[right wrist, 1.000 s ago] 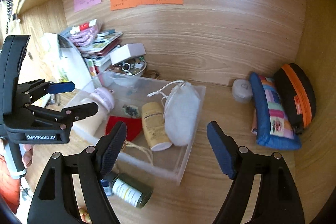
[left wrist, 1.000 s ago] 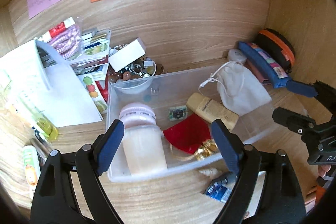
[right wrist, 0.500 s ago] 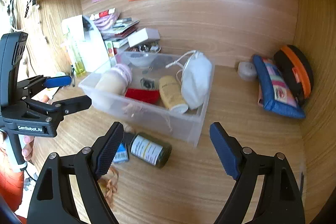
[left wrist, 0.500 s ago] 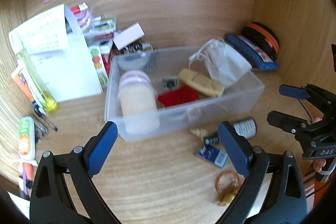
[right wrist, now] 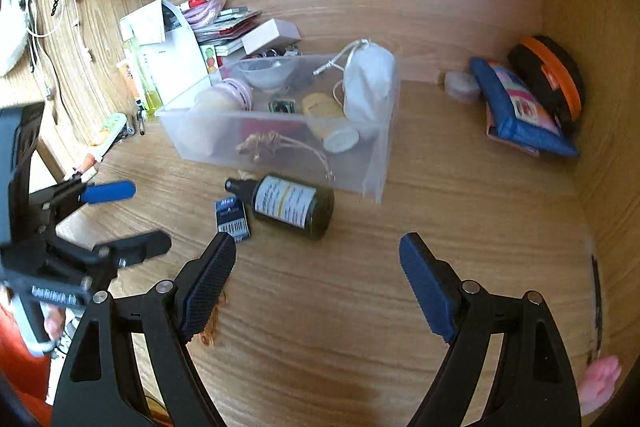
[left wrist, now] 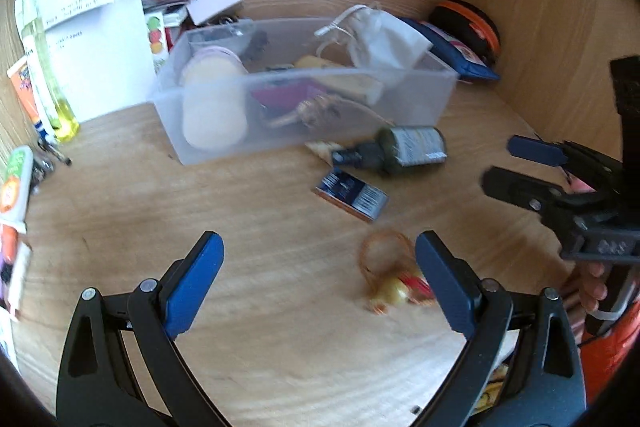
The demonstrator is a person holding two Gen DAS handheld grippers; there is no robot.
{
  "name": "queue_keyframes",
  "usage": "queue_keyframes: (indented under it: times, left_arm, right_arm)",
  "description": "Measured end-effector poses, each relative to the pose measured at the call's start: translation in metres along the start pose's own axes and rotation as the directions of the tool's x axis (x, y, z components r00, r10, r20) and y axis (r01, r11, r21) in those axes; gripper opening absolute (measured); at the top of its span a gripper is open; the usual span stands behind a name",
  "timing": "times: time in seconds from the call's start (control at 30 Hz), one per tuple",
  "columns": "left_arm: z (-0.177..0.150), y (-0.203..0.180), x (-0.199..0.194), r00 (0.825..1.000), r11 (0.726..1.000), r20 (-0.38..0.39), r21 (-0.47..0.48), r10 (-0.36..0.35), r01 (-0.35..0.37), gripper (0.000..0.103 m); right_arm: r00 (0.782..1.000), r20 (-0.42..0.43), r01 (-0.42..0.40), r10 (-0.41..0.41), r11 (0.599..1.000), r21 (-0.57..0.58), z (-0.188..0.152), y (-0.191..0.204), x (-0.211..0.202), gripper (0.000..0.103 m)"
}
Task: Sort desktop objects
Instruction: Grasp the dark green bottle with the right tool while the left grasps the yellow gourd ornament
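- Pulling back from the clear bin (left wrist: pixel 304 115) is what both grippers are seen to have done: a second ago the bin filled the near field of each view, and now it lies at 12 o'clock with bare counter (left wrist: pixel 248 211) in front of it.
- The left gripper (left wrist: pixel 318 281) has just been opened wider; nothing is held between its jaws, and only counter is seen there.
- A gold trinket on a cord (left wrist: pixel 390 279) is now in view at 3 o'clock of that gripper, just inside its right-hand finger and not gripped.
- The right gripper (right wrist: pixel 316 279) is likewise spread and empty.
- A dark bottle (right wrist: pixel 294 207) and a small blue packet (right wrist: pixel 233 219) are left lying loose at 12 o'clock, just in front of the bin.
- The bin already holds a jar, a white pouch and a tube, so the loose pieces are judged to be the next ones to be sorted.
- Both grippers are pitched down toward the counter, side by side, each visible in the other's view.
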State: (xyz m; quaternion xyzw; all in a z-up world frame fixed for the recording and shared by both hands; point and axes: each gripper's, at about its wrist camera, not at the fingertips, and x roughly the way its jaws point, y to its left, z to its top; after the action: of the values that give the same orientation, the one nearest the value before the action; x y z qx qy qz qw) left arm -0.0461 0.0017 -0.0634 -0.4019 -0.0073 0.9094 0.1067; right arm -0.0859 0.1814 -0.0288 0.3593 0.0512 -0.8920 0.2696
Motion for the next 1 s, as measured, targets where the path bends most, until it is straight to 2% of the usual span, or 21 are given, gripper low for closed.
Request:
queue_keyframes:
  times: [0.07,0.2,0.43,0.47,0.53,0.67,0.87,0.93,1.0]
  left_arm:
    - [-0.007,-0.008,-0.002,1.000,1.000,-0.002,0.014,-0.022,0.022,0.098]
    - [-0.014,-0.022,0.003,1.000,0.999,-0.014,0.047,-0.019,0.020,0.098]
    - [-0.019,-0.022,0.013,1.000,0.999,-0.020,0.029,-0.015,0.016,0.096]
    - [-0.019,-0.021,0.013,1.000,1.000,-0.018,0.023,-0.018,0.018,0.093]
    - [-0.021,-0.017,0.015,0.999,1.000,-0.030,0.014,-0.025,0.026,0.079]
    - [-0.023,-0.015,0.013,1.000,1.000,-0.011,0.021,-0.002,0.003,0.074]
    - [-0.029,-0.015,0.011,0.998,0.997,0.020,0.063,0.053,-0.055,0.055]
    - [-0.030,-0.014,0.009,0.998,0.996,0.030,0.072,0.059,-0.061,0.038]
    - [-0.030,-0.014,0.009,0.998,0.995,0.030,0.069,0.064,-0.066,0.029]
  right_arm:
    - [1.000,-0.005,-0.004,0.005,1.000,0.021,-0.004,-0.003,0.000,0.082]
    - [0.999,-0.021,-0.025,0.026,0.998,0.051,-0.007,-0.008,0.005,0.082]
    - [0.998,-0.069,-0.007,0.007,1.000,0.009,0.002,0.000,0.027,0.082]
    - [0.997,-0.076,-0.012,0.012,1.000,0.008,0.004,0.001,0.031,0.082]
    - [0.996,-0.087,-0.009,0.009,1.000,-0.003,0.011,0.004,0.041,0.082]
    - [0.995,-0.103,-0.010,0.007,0.999,-0.033,0.021,0.013,0.056,0.082]
    - [0.992,-0.124,-0.003,-0.004,0.998,-0.058,0.027,0.025,0.075,0.080]
    - [0.992,-0.127,-0.010,0.001,0.998,-0.067,0.026,0.027,0.078,0.073]
    - [0.991,-0.136,-0.019,0.009,0.998,-0.066,0.026,0.027,0.080,0.057]
